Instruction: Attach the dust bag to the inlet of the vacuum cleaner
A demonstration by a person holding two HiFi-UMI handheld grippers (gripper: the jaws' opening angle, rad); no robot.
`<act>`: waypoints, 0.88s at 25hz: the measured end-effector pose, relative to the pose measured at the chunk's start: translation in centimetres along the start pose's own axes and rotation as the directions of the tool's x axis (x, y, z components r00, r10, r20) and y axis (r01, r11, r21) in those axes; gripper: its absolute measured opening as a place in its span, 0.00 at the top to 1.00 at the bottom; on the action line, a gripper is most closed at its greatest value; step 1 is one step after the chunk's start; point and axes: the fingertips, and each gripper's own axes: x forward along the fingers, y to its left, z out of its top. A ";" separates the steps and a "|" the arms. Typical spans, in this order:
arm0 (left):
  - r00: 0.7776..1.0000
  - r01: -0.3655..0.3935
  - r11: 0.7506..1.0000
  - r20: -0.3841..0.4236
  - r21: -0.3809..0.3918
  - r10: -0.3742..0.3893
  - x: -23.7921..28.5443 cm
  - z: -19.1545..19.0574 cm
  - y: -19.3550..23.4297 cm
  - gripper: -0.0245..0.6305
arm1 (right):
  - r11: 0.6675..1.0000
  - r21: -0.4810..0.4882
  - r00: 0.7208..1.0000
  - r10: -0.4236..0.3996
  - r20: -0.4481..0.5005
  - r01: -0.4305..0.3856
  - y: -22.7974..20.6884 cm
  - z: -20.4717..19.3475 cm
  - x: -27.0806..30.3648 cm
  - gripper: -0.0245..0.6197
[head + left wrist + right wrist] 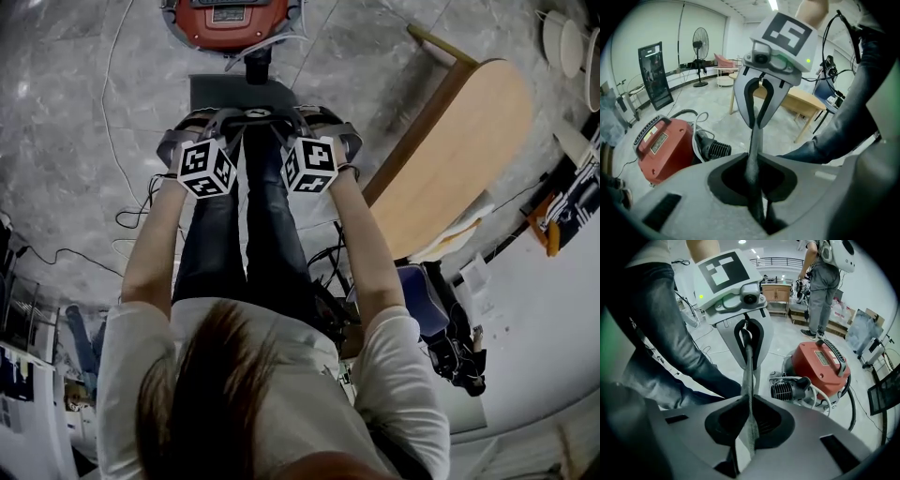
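I hold a grey cloth dust bag [242, 94] stretched between both grippers, above the floor and in front of the person's legs. The left gripper [202, 124] is shut on one edge of it and the right gripper [323, 120] on the opposite edge. In the left gripper view the bag's edge [753, 159] runs from my own jaws up to the right gripper [757, 123]. In the right gripper view the bag [748, 404] runs up to the left gripper [747, 341]. The red vacuum cleaner [230, 21] stands on the floor just beyond the bag, its black inlet part [258, 66] facing me.
A wooden table [459, 159] stands to the right. Cables [131, 211] trail over the grey floor at the left. A standing fan [697, 42] and a dark panel [655, 75] are farther off. Another person [824, 291] stands beyond the vacuum [820, 364].
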 end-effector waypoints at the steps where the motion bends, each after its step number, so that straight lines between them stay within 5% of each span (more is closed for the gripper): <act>1: 1.000 -0.002 1.000 -0.004 -0.001 0.002 0.8 -0.5 0.2 0.90 | 1.000 0.004 1.000 -0.004 -0.003 0.004 -0.1 -0.4 0.8 0.92; 14: 0.997 -0.020 0.998 -0.079 -0.051 0.016 7.2 -4.4 3.2 0.90 | 0.999 -0.004 0.997 -0.044 -0.056 0.043 -3.0 -3.6 7.3 0.92; 22: 0.996 -0.059 0.998 -0.065 0.002 0.059 6.5 -3.8 4.3 0.90 | 0.996 0.005 0.995 -0.093 -0.041 0.093 -4.0 -3.3 6.6 0.92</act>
